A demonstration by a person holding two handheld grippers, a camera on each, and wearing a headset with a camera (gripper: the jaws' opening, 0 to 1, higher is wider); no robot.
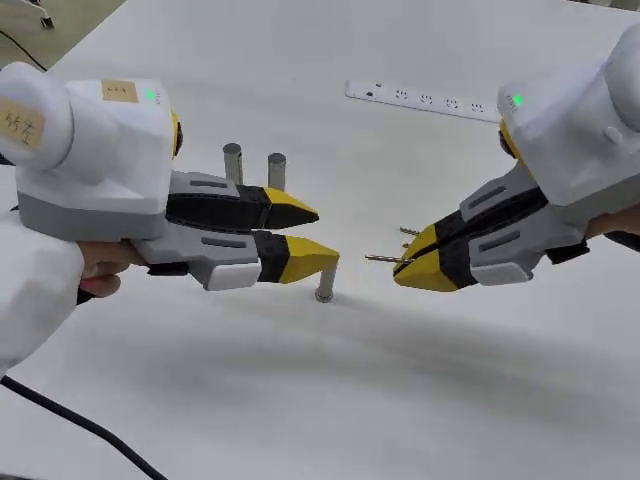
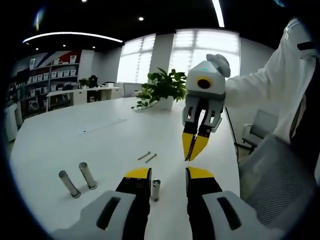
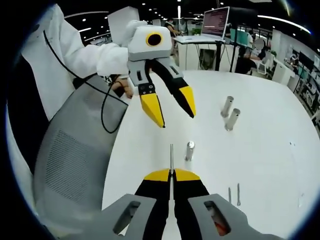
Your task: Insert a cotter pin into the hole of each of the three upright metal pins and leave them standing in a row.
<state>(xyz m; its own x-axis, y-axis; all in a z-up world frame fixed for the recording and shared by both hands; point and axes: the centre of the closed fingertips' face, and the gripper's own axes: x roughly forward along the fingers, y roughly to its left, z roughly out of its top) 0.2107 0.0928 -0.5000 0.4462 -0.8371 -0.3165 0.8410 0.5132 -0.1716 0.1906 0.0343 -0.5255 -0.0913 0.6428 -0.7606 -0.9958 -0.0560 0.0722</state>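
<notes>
The right gripper [image 3: 171, 173] is closed narrowly on a cotter pin [image 3: 171, 159], which is held by one end so that its shank juts forward past the yellow tips. The left gripper [image 1: 312, 238] is spread wide. The nearest metal pin [image 2: 156, 190] is seen upright on the table [image 1: 300, 400] between its jaws, not yet clamped; whether a jaw touches it cannot be told. For the step to go well, this pin is best steadied first by the left jaws, with the cross hole left free. The hole cannot be made out, so the pin may need to be turned until it faces the cotter pin, which is then best brought in level and slowly. The other two metal pins [image 1: 232, 162] are stood side by side beyond. Two spare cotter pins [image 1: 409, 236] are laid loose on the table top, kept in no tray or box.
</notes>
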